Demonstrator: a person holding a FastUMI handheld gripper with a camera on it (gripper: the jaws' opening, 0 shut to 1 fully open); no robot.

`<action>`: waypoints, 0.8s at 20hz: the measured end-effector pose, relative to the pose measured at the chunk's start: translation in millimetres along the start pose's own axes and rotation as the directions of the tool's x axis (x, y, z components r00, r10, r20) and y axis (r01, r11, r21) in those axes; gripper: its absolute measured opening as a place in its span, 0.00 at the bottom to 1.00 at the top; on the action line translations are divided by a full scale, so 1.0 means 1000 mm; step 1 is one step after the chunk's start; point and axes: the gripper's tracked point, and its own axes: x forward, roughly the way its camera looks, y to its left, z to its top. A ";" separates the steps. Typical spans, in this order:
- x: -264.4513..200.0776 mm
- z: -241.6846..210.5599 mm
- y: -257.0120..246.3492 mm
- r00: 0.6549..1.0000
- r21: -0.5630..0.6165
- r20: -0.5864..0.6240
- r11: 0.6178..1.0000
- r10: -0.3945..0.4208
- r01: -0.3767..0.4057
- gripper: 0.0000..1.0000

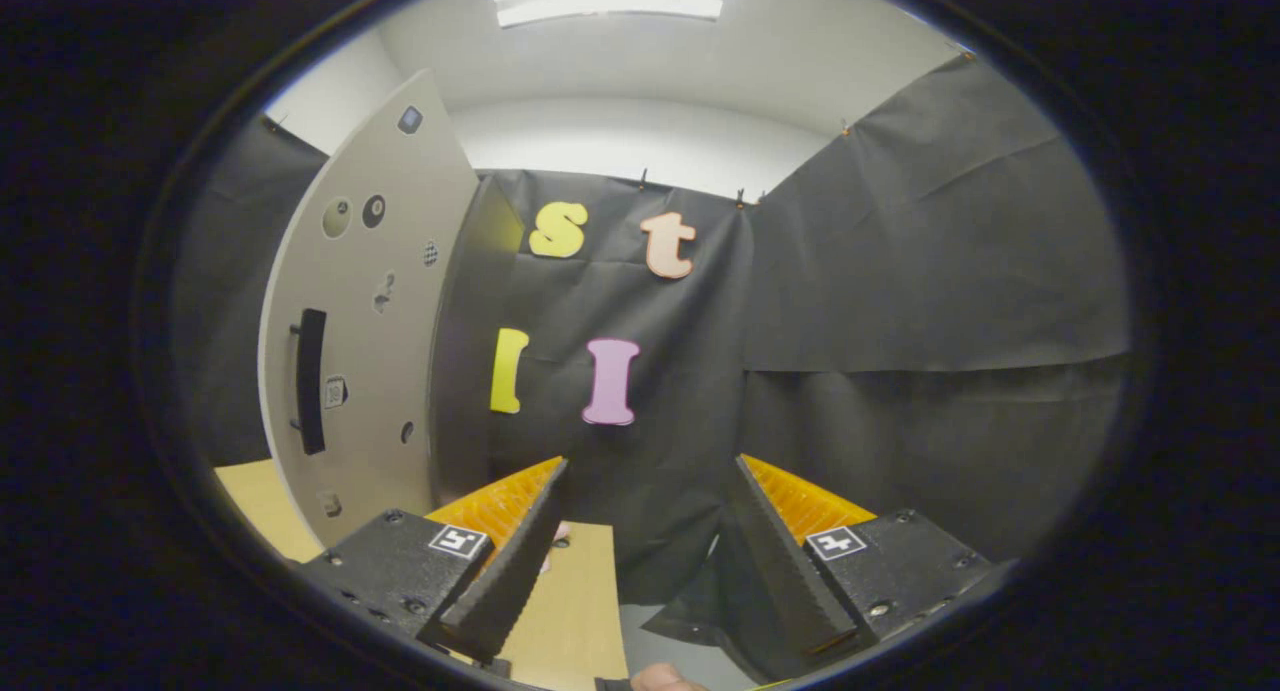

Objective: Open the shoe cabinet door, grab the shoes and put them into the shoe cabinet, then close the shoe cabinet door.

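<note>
The gripper (pixel 650 531) is raised and level, its two fingers spread wide apart with nothing between them, so the tool is released. Ahead and to the left of the fingers stands the shoe cabinet door (pixel 365 311), a pale panel carrying a dark vertical handle (pixel 311 381), a few round holes and small stickers; it appears to stand swung out, edge toward the tool, though its hinge and the cabinet body cannot be made out. Below the left finger lies a tan tabletop (pixel 575 611), and beyond the fingers hangs the booth's black cloth wall (pixel 900 321). Part of a hand (pixel 662 679) shows just beneath the gap between the fingers. No shoes can be identified here. The step in hand is judged to be the door opening or its immediate sequel; the next move likely calls for turning the tool downward to locate the shoes, then straddling one with both fingers.
</note>
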 end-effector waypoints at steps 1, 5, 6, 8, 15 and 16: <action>0.010 -0.007 0.003 1.000 0.013 -0.011 1.000 0.011 -0.011 1.00; 0.040 -0.008 0.043 0.995 0.039 -0.029 0.995 0.095 -0.094 1.00; 0.046 -0.008 0.057 0.992 0.054 -0.034 0.991 0.123 -0.121 1.00; 0.059 -0.008 0.090 0.983 0.066 -0.045 0.982 0.177 -0.174 1.00; 0.060 0.000 0.214 0.926 0.009 -0.068 0.928 0.371 -0.372 1.00; 0.058 0.000 0.229 0.922 -0.018 -0.077 0.924 0.380 -0.382 1.00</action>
